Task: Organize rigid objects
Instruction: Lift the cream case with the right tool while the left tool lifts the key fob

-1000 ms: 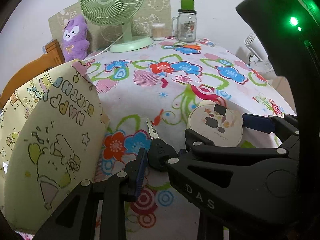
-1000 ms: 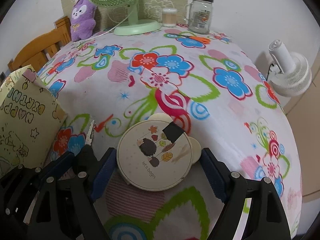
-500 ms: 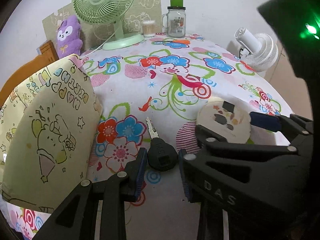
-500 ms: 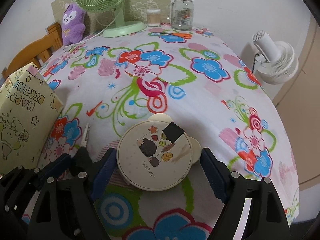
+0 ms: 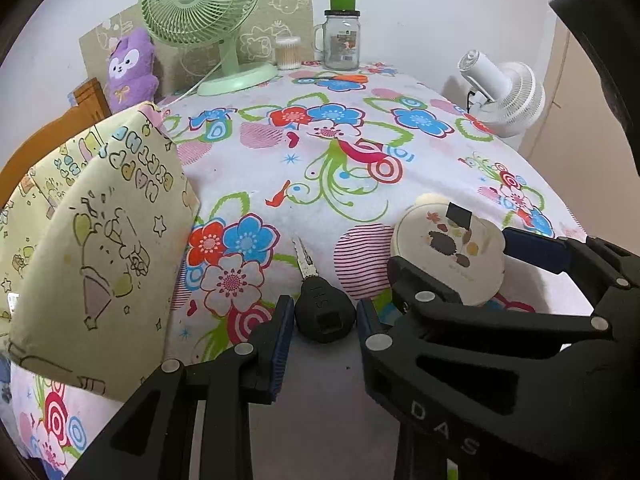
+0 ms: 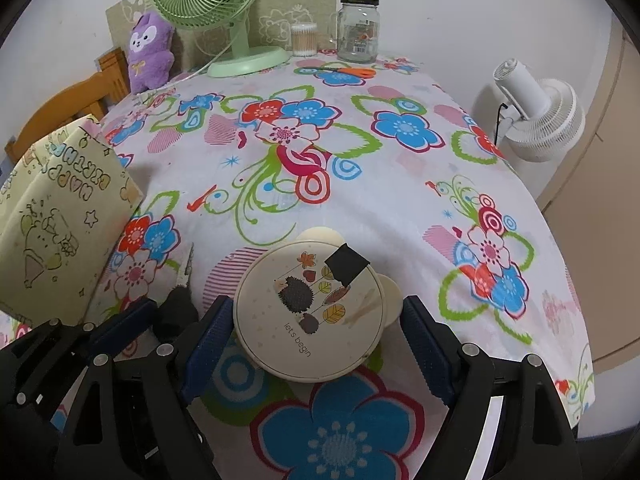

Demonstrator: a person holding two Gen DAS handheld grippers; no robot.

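Left wrist view: my left fingers [image 5: 320, 328] are clenched on the black head of the key [image 5: 325, 314], its blade pointing away from me toward the far edge of the desk [image 5: 280, 152]. The key appears lifted off the cloth rather than lying on it. The gift bag [image 5: 92, 248] stands at the desk's left edge, close to my left finger. To do this well I keep the pinch firm on the head, since it is small and smooth, and hold the blade level so it cannot swing. My right gripper [image 5: 452, 268] crowds in from the right with the tin [image 5: 448, 256].

Right wrist view: my right fingers [image 6: 312, 344] hold the round tin [image 6: 308, 312] across its width, near the desk's near edge. The left pad touches the rim; on the right a small tab sits between rim and pad, so I judge the grip real but cannot see that contact cleanly. I should keep the tin flat, move both hands apart so the grippers do not knock, and clear the bag's [image 6: 60, 216] rim before lowering anything.
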